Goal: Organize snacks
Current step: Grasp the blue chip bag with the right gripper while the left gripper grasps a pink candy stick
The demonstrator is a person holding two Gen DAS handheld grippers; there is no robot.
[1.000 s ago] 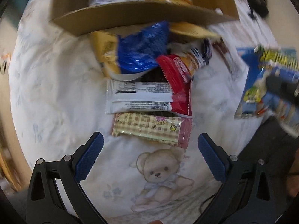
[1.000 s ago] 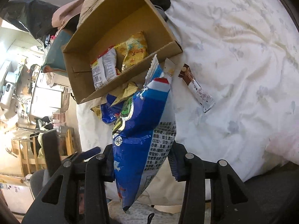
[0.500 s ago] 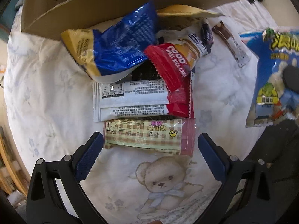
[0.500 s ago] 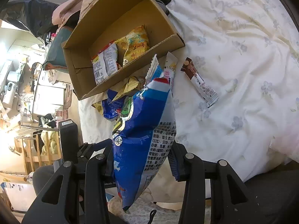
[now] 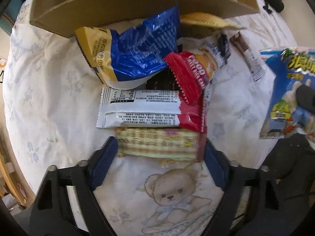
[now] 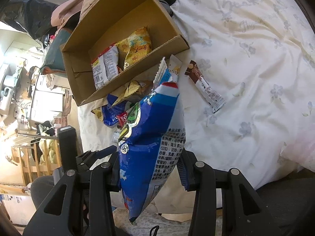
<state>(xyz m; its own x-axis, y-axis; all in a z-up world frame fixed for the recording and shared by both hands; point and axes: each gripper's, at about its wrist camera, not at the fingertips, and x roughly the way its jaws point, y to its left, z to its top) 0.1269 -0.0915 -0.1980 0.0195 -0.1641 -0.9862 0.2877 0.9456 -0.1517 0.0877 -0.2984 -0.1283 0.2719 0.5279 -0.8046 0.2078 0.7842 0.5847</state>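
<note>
The checked yellow-and-pink wafer packet (image 5: 159,145) lies flat on the bed's quilt (image 5: 49,90), nearest of the loose heap, long side across the view, just in front of the printed teddy bear (image 5: 173,194). The left tool (image 5: 158,153) points straight down over it and its jaws have just been closing, with the packet between them. The blue pads (image 5: 104,157) now sit at the packet's two short ends; whether they press yet I cannot tell, since the wrapper shows no buckling.

To do this grasp well, I would judge the tool should finish closing gently on the sealed end flaps, not the filled middle, so the wafers do not crack. It should then lift straight up, because the white-and-red packet (image 5: 145,108) lies touching its far edge and could be dragged along.

The packet looks thin, glossy and long, with a pink band at one end.

Beyond it are a red rice-cake packet (image 5: 187,76) and a blue-and-yellow foil bag (image 5: 133,55), resting near the front wall of the cardboard box (image 6: 82,90), which already holds two snack packs. A brown bar (image 6: 204,84) lies apart on the quilt. The right tool (image 6: 151,169) holds a tall blue chip bag (image 6: 153,137) upright, clamped narrow on its lower half.
</note>
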